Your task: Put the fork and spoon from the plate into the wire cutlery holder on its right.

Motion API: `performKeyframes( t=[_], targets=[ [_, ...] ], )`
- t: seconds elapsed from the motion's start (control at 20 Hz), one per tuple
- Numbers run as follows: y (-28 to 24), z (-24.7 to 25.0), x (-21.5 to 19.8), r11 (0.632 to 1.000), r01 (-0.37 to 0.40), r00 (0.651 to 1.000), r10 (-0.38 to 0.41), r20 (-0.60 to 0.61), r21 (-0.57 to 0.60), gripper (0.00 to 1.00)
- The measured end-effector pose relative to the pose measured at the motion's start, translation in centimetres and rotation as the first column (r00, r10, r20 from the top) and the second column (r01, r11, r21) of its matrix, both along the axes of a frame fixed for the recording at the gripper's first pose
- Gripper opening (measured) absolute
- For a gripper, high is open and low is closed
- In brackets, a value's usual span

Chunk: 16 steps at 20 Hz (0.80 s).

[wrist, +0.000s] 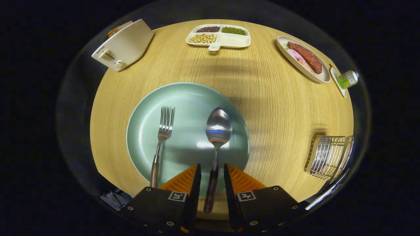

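My gripper [212,178] sits low over the near rim of the pale green plate [183,98], fingers [188,178] parted to a narrow gap with the spoon [216,144] handle running straight between them. Neither finger looks pressed on it yet, a sliver of space each side. The spoon's bowl lies beyond the fingertips, handle end toward me, past the rim. The fork [160,141] lies parallel on the plate, left of the spoon, outside my left finger. The wire cutlery holder [329,155] stands on the wooden table [279,108] well to the right of the plate.

Step in hand, I'd say: grasp the spoon. To do it well: keep centred on the handle, close squarely, lift without nudging the fork, then tip handle-down for the holder.
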State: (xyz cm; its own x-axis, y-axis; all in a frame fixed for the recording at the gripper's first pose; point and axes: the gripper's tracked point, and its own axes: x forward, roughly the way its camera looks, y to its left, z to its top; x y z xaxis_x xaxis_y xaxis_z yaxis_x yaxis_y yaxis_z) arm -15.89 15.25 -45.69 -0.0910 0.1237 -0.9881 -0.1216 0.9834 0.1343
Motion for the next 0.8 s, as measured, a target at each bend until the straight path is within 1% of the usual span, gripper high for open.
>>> performKeyframes(
  t=[0.05,0.1,0.15,0.2,0.3,0.45,0.65,0.8],
  targets=[
    [0.0,-0.2,-0.2,1.0,0.004,1.0,-0.004,-0.003,-0.007,0.37],
    [-0.1,-0.5,-0.2,1.0,0.007,1.0,-0.007,-0.006,-0.007,0.26],
    [0.0,-0.6,-0.4,1.0,0.011,1.0,-0.011,-0.008,-0.006,0.22],
    [0.1,-0.7,-0.4,1.0,0.014,1.0,-0.014,-0.002,-0.001,0.15],
    [0.1,-0.6,-0.3,1.0,0.024,1.0,-0.024,0.004,0.013,0.1],
    [0.0,-0.6,-0.1,1.0,0.018,0.999,-0.019,0.036,0.024,0.05],
    [0.0,0.4,0.3,0.999,0.014,0.994,-0.02,0.106,0.05,0.05],
    [-0.2,1.6,1.0,0.997,0.031,0.986,-0.043,0.159,0.076,0.05]
  ],
)
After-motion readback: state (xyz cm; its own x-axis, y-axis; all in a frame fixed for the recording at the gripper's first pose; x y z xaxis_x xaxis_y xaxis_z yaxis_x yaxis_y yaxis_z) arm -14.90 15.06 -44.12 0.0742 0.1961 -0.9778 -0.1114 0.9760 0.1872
